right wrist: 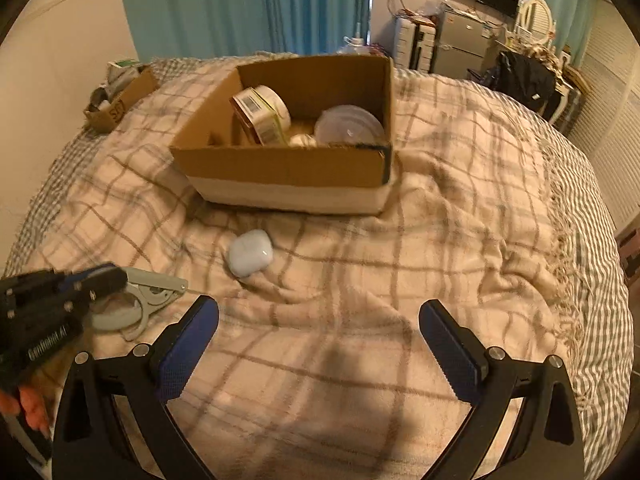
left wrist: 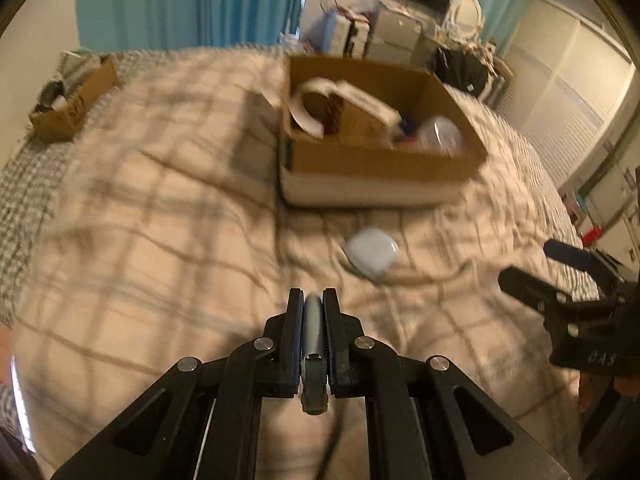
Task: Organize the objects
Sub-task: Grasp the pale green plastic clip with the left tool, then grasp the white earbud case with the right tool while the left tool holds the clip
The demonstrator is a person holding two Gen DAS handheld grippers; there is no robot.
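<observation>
My left gripper point(left wrist: 313, 300) is shut on a grey clamp-like tool point(left wrist: 313, 344), held above the checked blanket; the tool also shows in the right wrist view point(right wrist: 148, 300) at the left gripper's tips. A pale blue earbud case point(left wrist: 372, 252) lies on the blanket ahead of it, also in the right wrist view point(right wrist: 250, 258). Behind it stands an open cardboard box point(right wrist: 288, 164) holding a labelled jar point(right wrist: 262, 114) and a clear plastic lid point(right wrist: 348, 126). My right gripper point(right wrist: 318, 320) is open and empty, low over the blanket; it shows in the left wrist view point(left wrist: 560, 268) at the right.
A smaller cardboard box point(right wrist: 116, 108) with odds and ends sits at the bed's far left corner by the wall. The blanket's fringed edge point(right wrist: 560, 216) runs down the right side. Teal curtains, a small fridge point(right wrist: 464, 40) and clutter stand beyond the bed.
</observation>
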